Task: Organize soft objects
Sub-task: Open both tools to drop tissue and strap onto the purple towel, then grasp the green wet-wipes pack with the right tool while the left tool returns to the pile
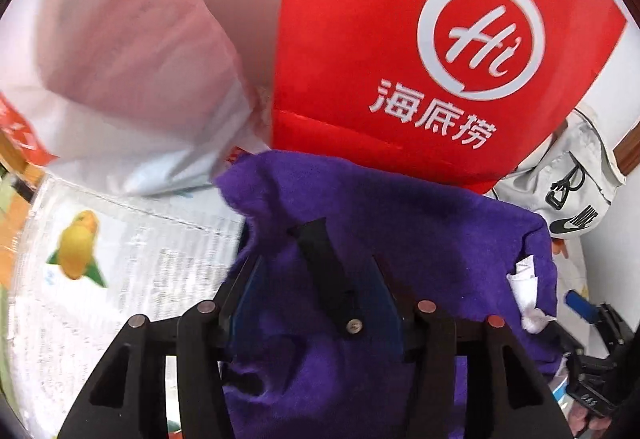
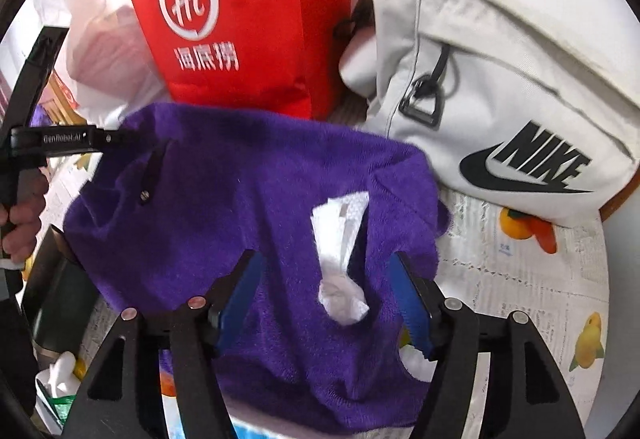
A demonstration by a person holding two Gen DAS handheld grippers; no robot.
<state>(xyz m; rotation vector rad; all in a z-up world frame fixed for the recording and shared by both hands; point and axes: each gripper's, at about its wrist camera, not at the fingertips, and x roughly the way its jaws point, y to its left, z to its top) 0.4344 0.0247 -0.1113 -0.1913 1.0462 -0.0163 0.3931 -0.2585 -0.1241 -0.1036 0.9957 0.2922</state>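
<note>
Red bag w/ "Hi" logo, contents hidden, white NIKE bag zipped; both grippers, left & right, released over purple towel.

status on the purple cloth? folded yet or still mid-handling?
Done: the purple cloth lies on the printed table cover, in front of the red bag and the white Nike bag.
In hand: nothing gripped. Both the left hand-held gripper and the right hand-held gripper stand open over it.
Left: it looks rumpled, white tag showing, so tidying seems unfinished.
</note>
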